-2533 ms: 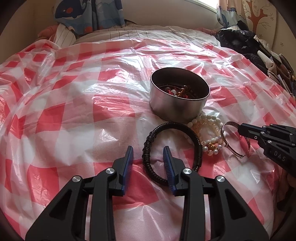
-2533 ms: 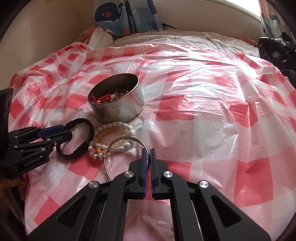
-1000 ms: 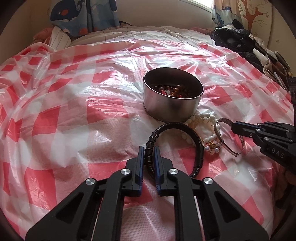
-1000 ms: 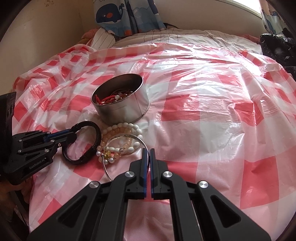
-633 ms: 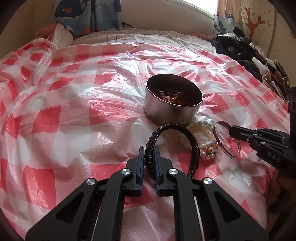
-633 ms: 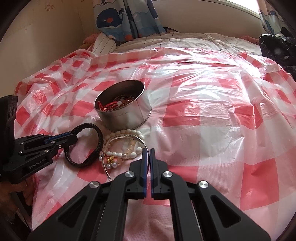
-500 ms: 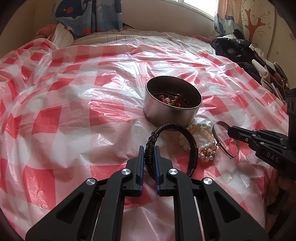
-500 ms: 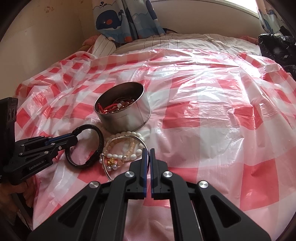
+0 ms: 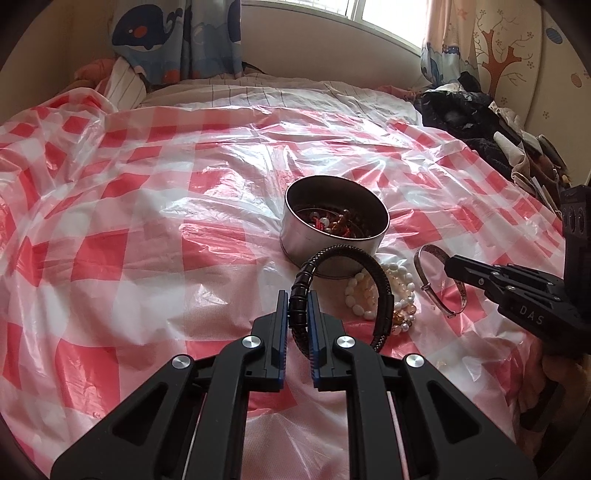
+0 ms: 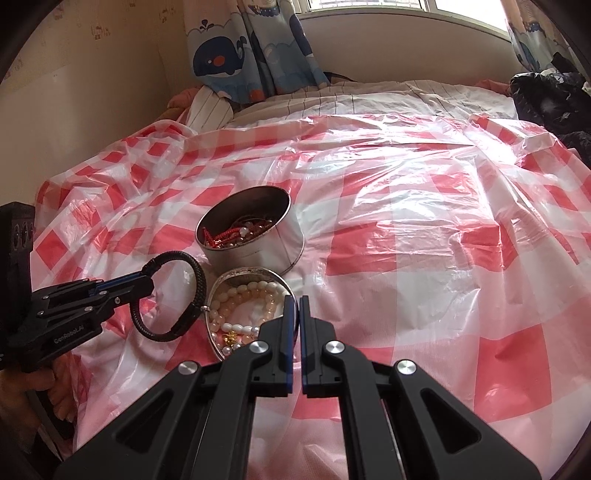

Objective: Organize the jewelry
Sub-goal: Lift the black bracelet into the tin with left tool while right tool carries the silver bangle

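Since 2.5 s ago, left gripper (image 9: 298,325) has closed from spread onto black braided bracelet (image 9: 343,291), now lifted and tilted, ring upright. Right gripper (image 10: 294,325) pinches silver bangle (image 10: 243,275) at its near rim. Metal tin (image 9: 334,230) sits just up-frame of the bracelet, centre of left view; left hand nearer. Pearl bracelets (image 9: 397,286) stay on checked sheet (image 9: 147,240).

A bedroom in a home, likely a child's; a bed (image 10: 406,96) in striped sheets fills the view, a red-checked plastic sheet (image 9: 147,229) spread across it; whale-print curtains (image 10: 236,48) hang below a window (image 9: 369,18); clothes (image 9: 472,114) heap at the bed's right edge.
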